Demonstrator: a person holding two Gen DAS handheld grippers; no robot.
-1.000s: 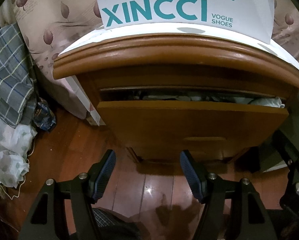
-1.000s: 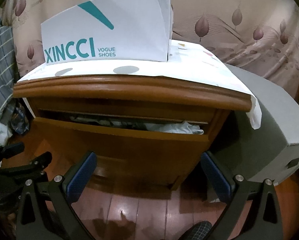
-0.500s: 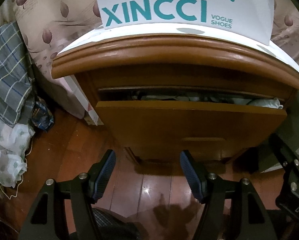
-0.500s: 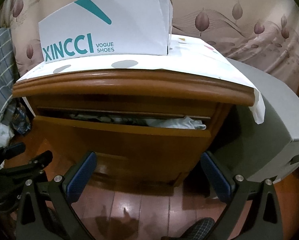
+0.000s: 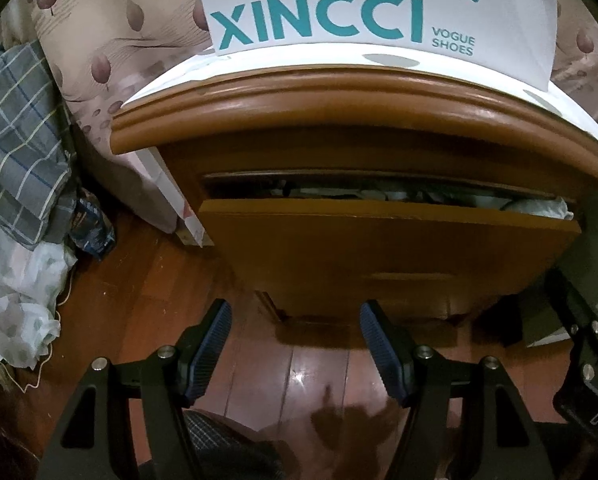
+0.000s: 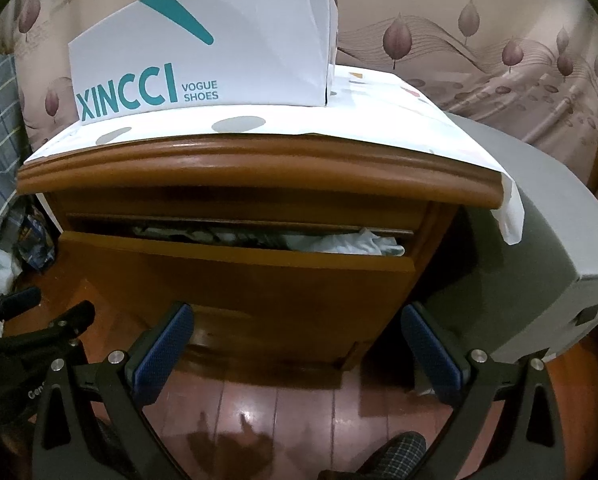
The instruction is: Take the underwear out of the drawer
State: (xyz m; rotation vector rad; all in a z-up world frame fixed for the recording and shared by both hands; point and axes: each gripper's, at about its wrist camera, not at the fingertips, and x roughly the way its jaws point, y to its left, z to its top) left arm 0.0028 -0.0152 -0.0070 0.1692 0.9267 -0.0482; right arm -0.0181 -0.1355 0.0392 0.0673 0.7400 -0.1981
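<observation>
Left black two-finger gripper: jaws spread, nothing held, over the glossy wooden floor. Right gripper: wide apart, also holding nothing. Ahead, the brown wooden nightstand drawer is partly pulled out; pale crumpled underwear sits at its right end, white shoebox on top.

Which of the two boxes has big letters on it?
The white shoe box standing on top of the wooden nightstand. It reads XINCCI in teal. The grey box on the floor to the nightstand's right shows no lettering.
</observation>
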